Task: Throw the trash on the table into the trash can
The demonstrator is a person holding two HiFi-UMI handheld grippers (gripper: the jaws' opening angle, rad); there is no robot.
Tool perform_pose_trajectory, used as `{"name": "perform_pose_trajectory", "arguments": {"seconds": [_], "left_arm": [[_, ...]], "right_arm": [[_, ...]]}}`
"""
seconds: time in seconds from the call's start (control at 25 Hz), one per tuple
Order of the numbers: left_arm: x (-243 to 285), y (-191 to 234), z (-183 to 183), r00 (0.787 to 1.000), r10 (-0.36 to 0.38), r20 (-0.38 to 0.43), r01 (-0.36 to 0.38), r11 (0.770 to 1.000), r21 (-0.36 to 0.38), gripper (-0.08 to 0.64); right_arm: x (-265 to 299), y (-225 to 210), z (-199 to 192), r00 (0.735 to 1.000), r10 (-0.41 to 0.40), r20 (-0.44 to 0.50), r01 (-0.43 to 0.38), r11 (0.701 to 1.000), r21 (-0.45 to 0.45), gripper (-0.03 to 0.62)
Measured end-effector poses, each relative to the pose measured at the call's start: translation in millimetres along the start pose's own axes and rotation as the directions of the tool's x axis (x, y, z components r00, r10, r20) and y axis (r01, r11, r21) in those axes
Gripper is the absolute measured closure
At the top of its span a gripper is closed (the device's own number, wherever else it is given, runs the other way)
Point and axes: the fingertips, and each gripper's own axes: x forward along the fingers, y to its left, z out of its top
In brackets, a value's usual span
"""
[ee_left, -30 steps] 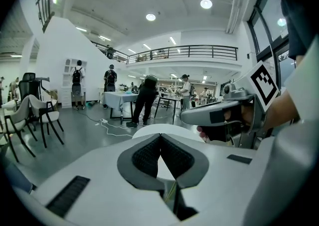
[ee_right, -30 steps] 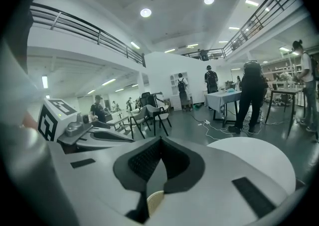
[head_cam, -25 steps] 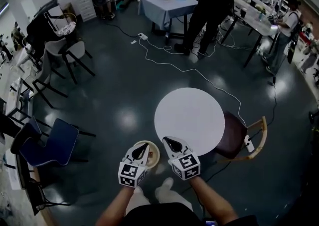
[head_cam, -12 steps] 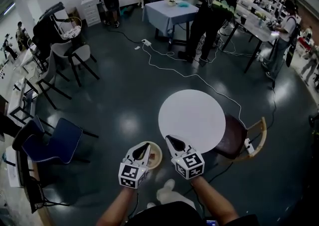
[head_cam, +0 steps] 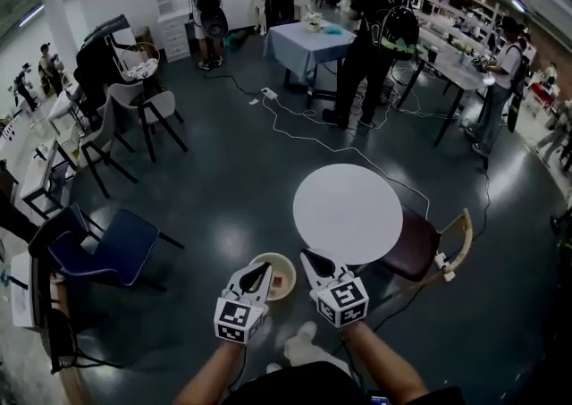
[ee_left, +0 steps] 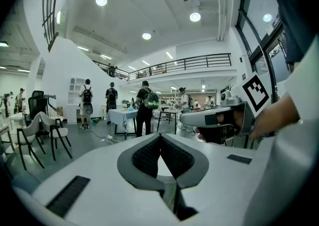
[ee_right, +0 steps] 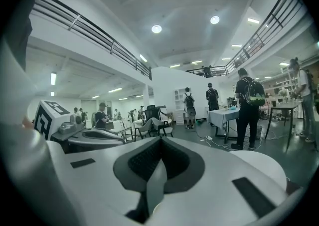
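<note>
The left gripper and the right gripper are held low at the near edge of the scene, side by side and pointing toward the far side. Each gripper view shows its 2 jaws closed tip to tip with nothing between them. The trash can, a round pale bin with a small brownish item inside, stands on the dark floor just near-left of the round white table, between the 2 gripper tips; a brown-seated chair sits against the table's right side.
</note>
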Motion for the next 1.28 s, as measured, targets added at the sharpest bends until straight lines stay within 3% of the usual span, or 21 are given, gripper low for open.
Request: {"name": "perform_pose_trajectory", "arguments": {"seconds": [0.76,1.28], "left_arm": [[-156.0,-64.9,26.7,0.993,-0.03,0.117,0.024,0.998,0.05,0.545],[-170.8,-82.4,46.7,0.986,-0.051,0.159,0.04,0.997,0.072,0.545]], "right_arm": [[-104.5,137.1,19.7,0.999,-0.023,0.044,0.027,0.995,-0.093,0.574],[-126.4,148.0,26.0,0.997,-0.044,0.069,0.051,0.993,-0.111,0.574]]}}
